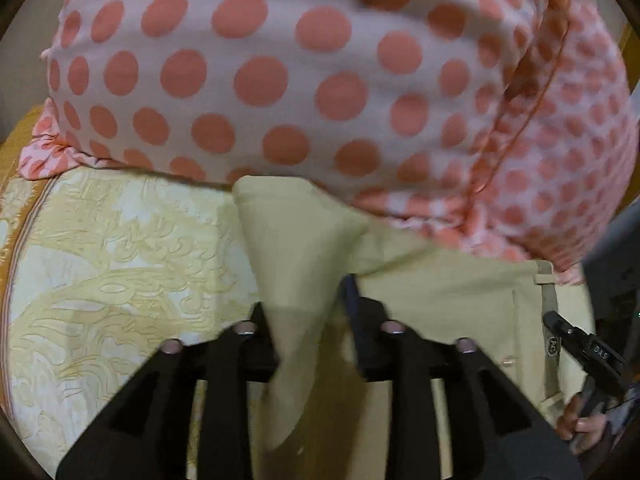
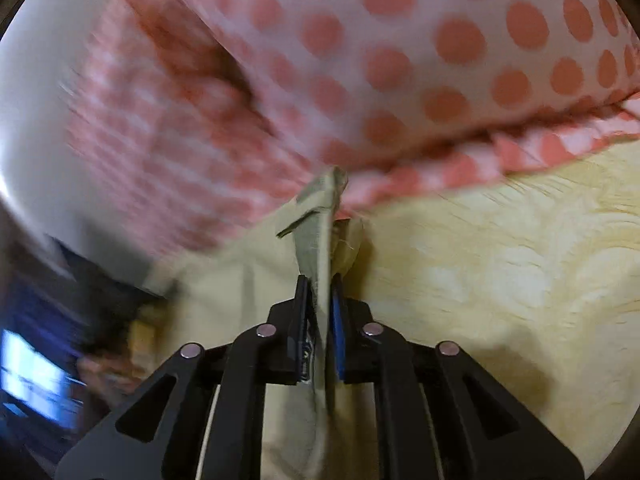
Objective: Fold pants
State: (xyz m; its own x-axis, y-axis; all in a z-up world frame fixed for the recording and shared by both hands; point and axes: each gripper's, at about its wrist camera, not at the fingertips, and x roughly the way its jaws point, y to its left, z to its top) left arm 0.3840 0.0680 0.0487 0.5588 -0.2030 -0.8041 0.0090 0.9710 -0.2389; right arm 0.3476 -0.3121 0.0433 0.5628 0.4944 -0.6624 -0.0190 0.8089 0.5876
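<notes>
Beige pants point(image 1: 448, 292) lie on a yellow patterned bedspread point(image 1: 120, 264). My left gripper point(image 1: 306, 300) is shut on a raised fold of the pants, which sticks up between its fingers. My right gripper point(image 2: 320, 284) is shut on another edge of the pants point(image 2: 320, 216), near the waistband with a belt loop. The right gripper also shows in the left wrist view point(image 1: 576, 340) at the far right, over the waistband. The right wrist view is blurred.
A large pillow with pink polka dots point(image 1: 280, 60) lies just beyond the pants, its frilled edge touching them; it also shows in the right wrist view point(image 2: 400, 60). The bedspread point(image 2: 520, 260) extends to the right. A dark area with a bright screen point(image 2: 32, 372) is at lower left.
</notes>
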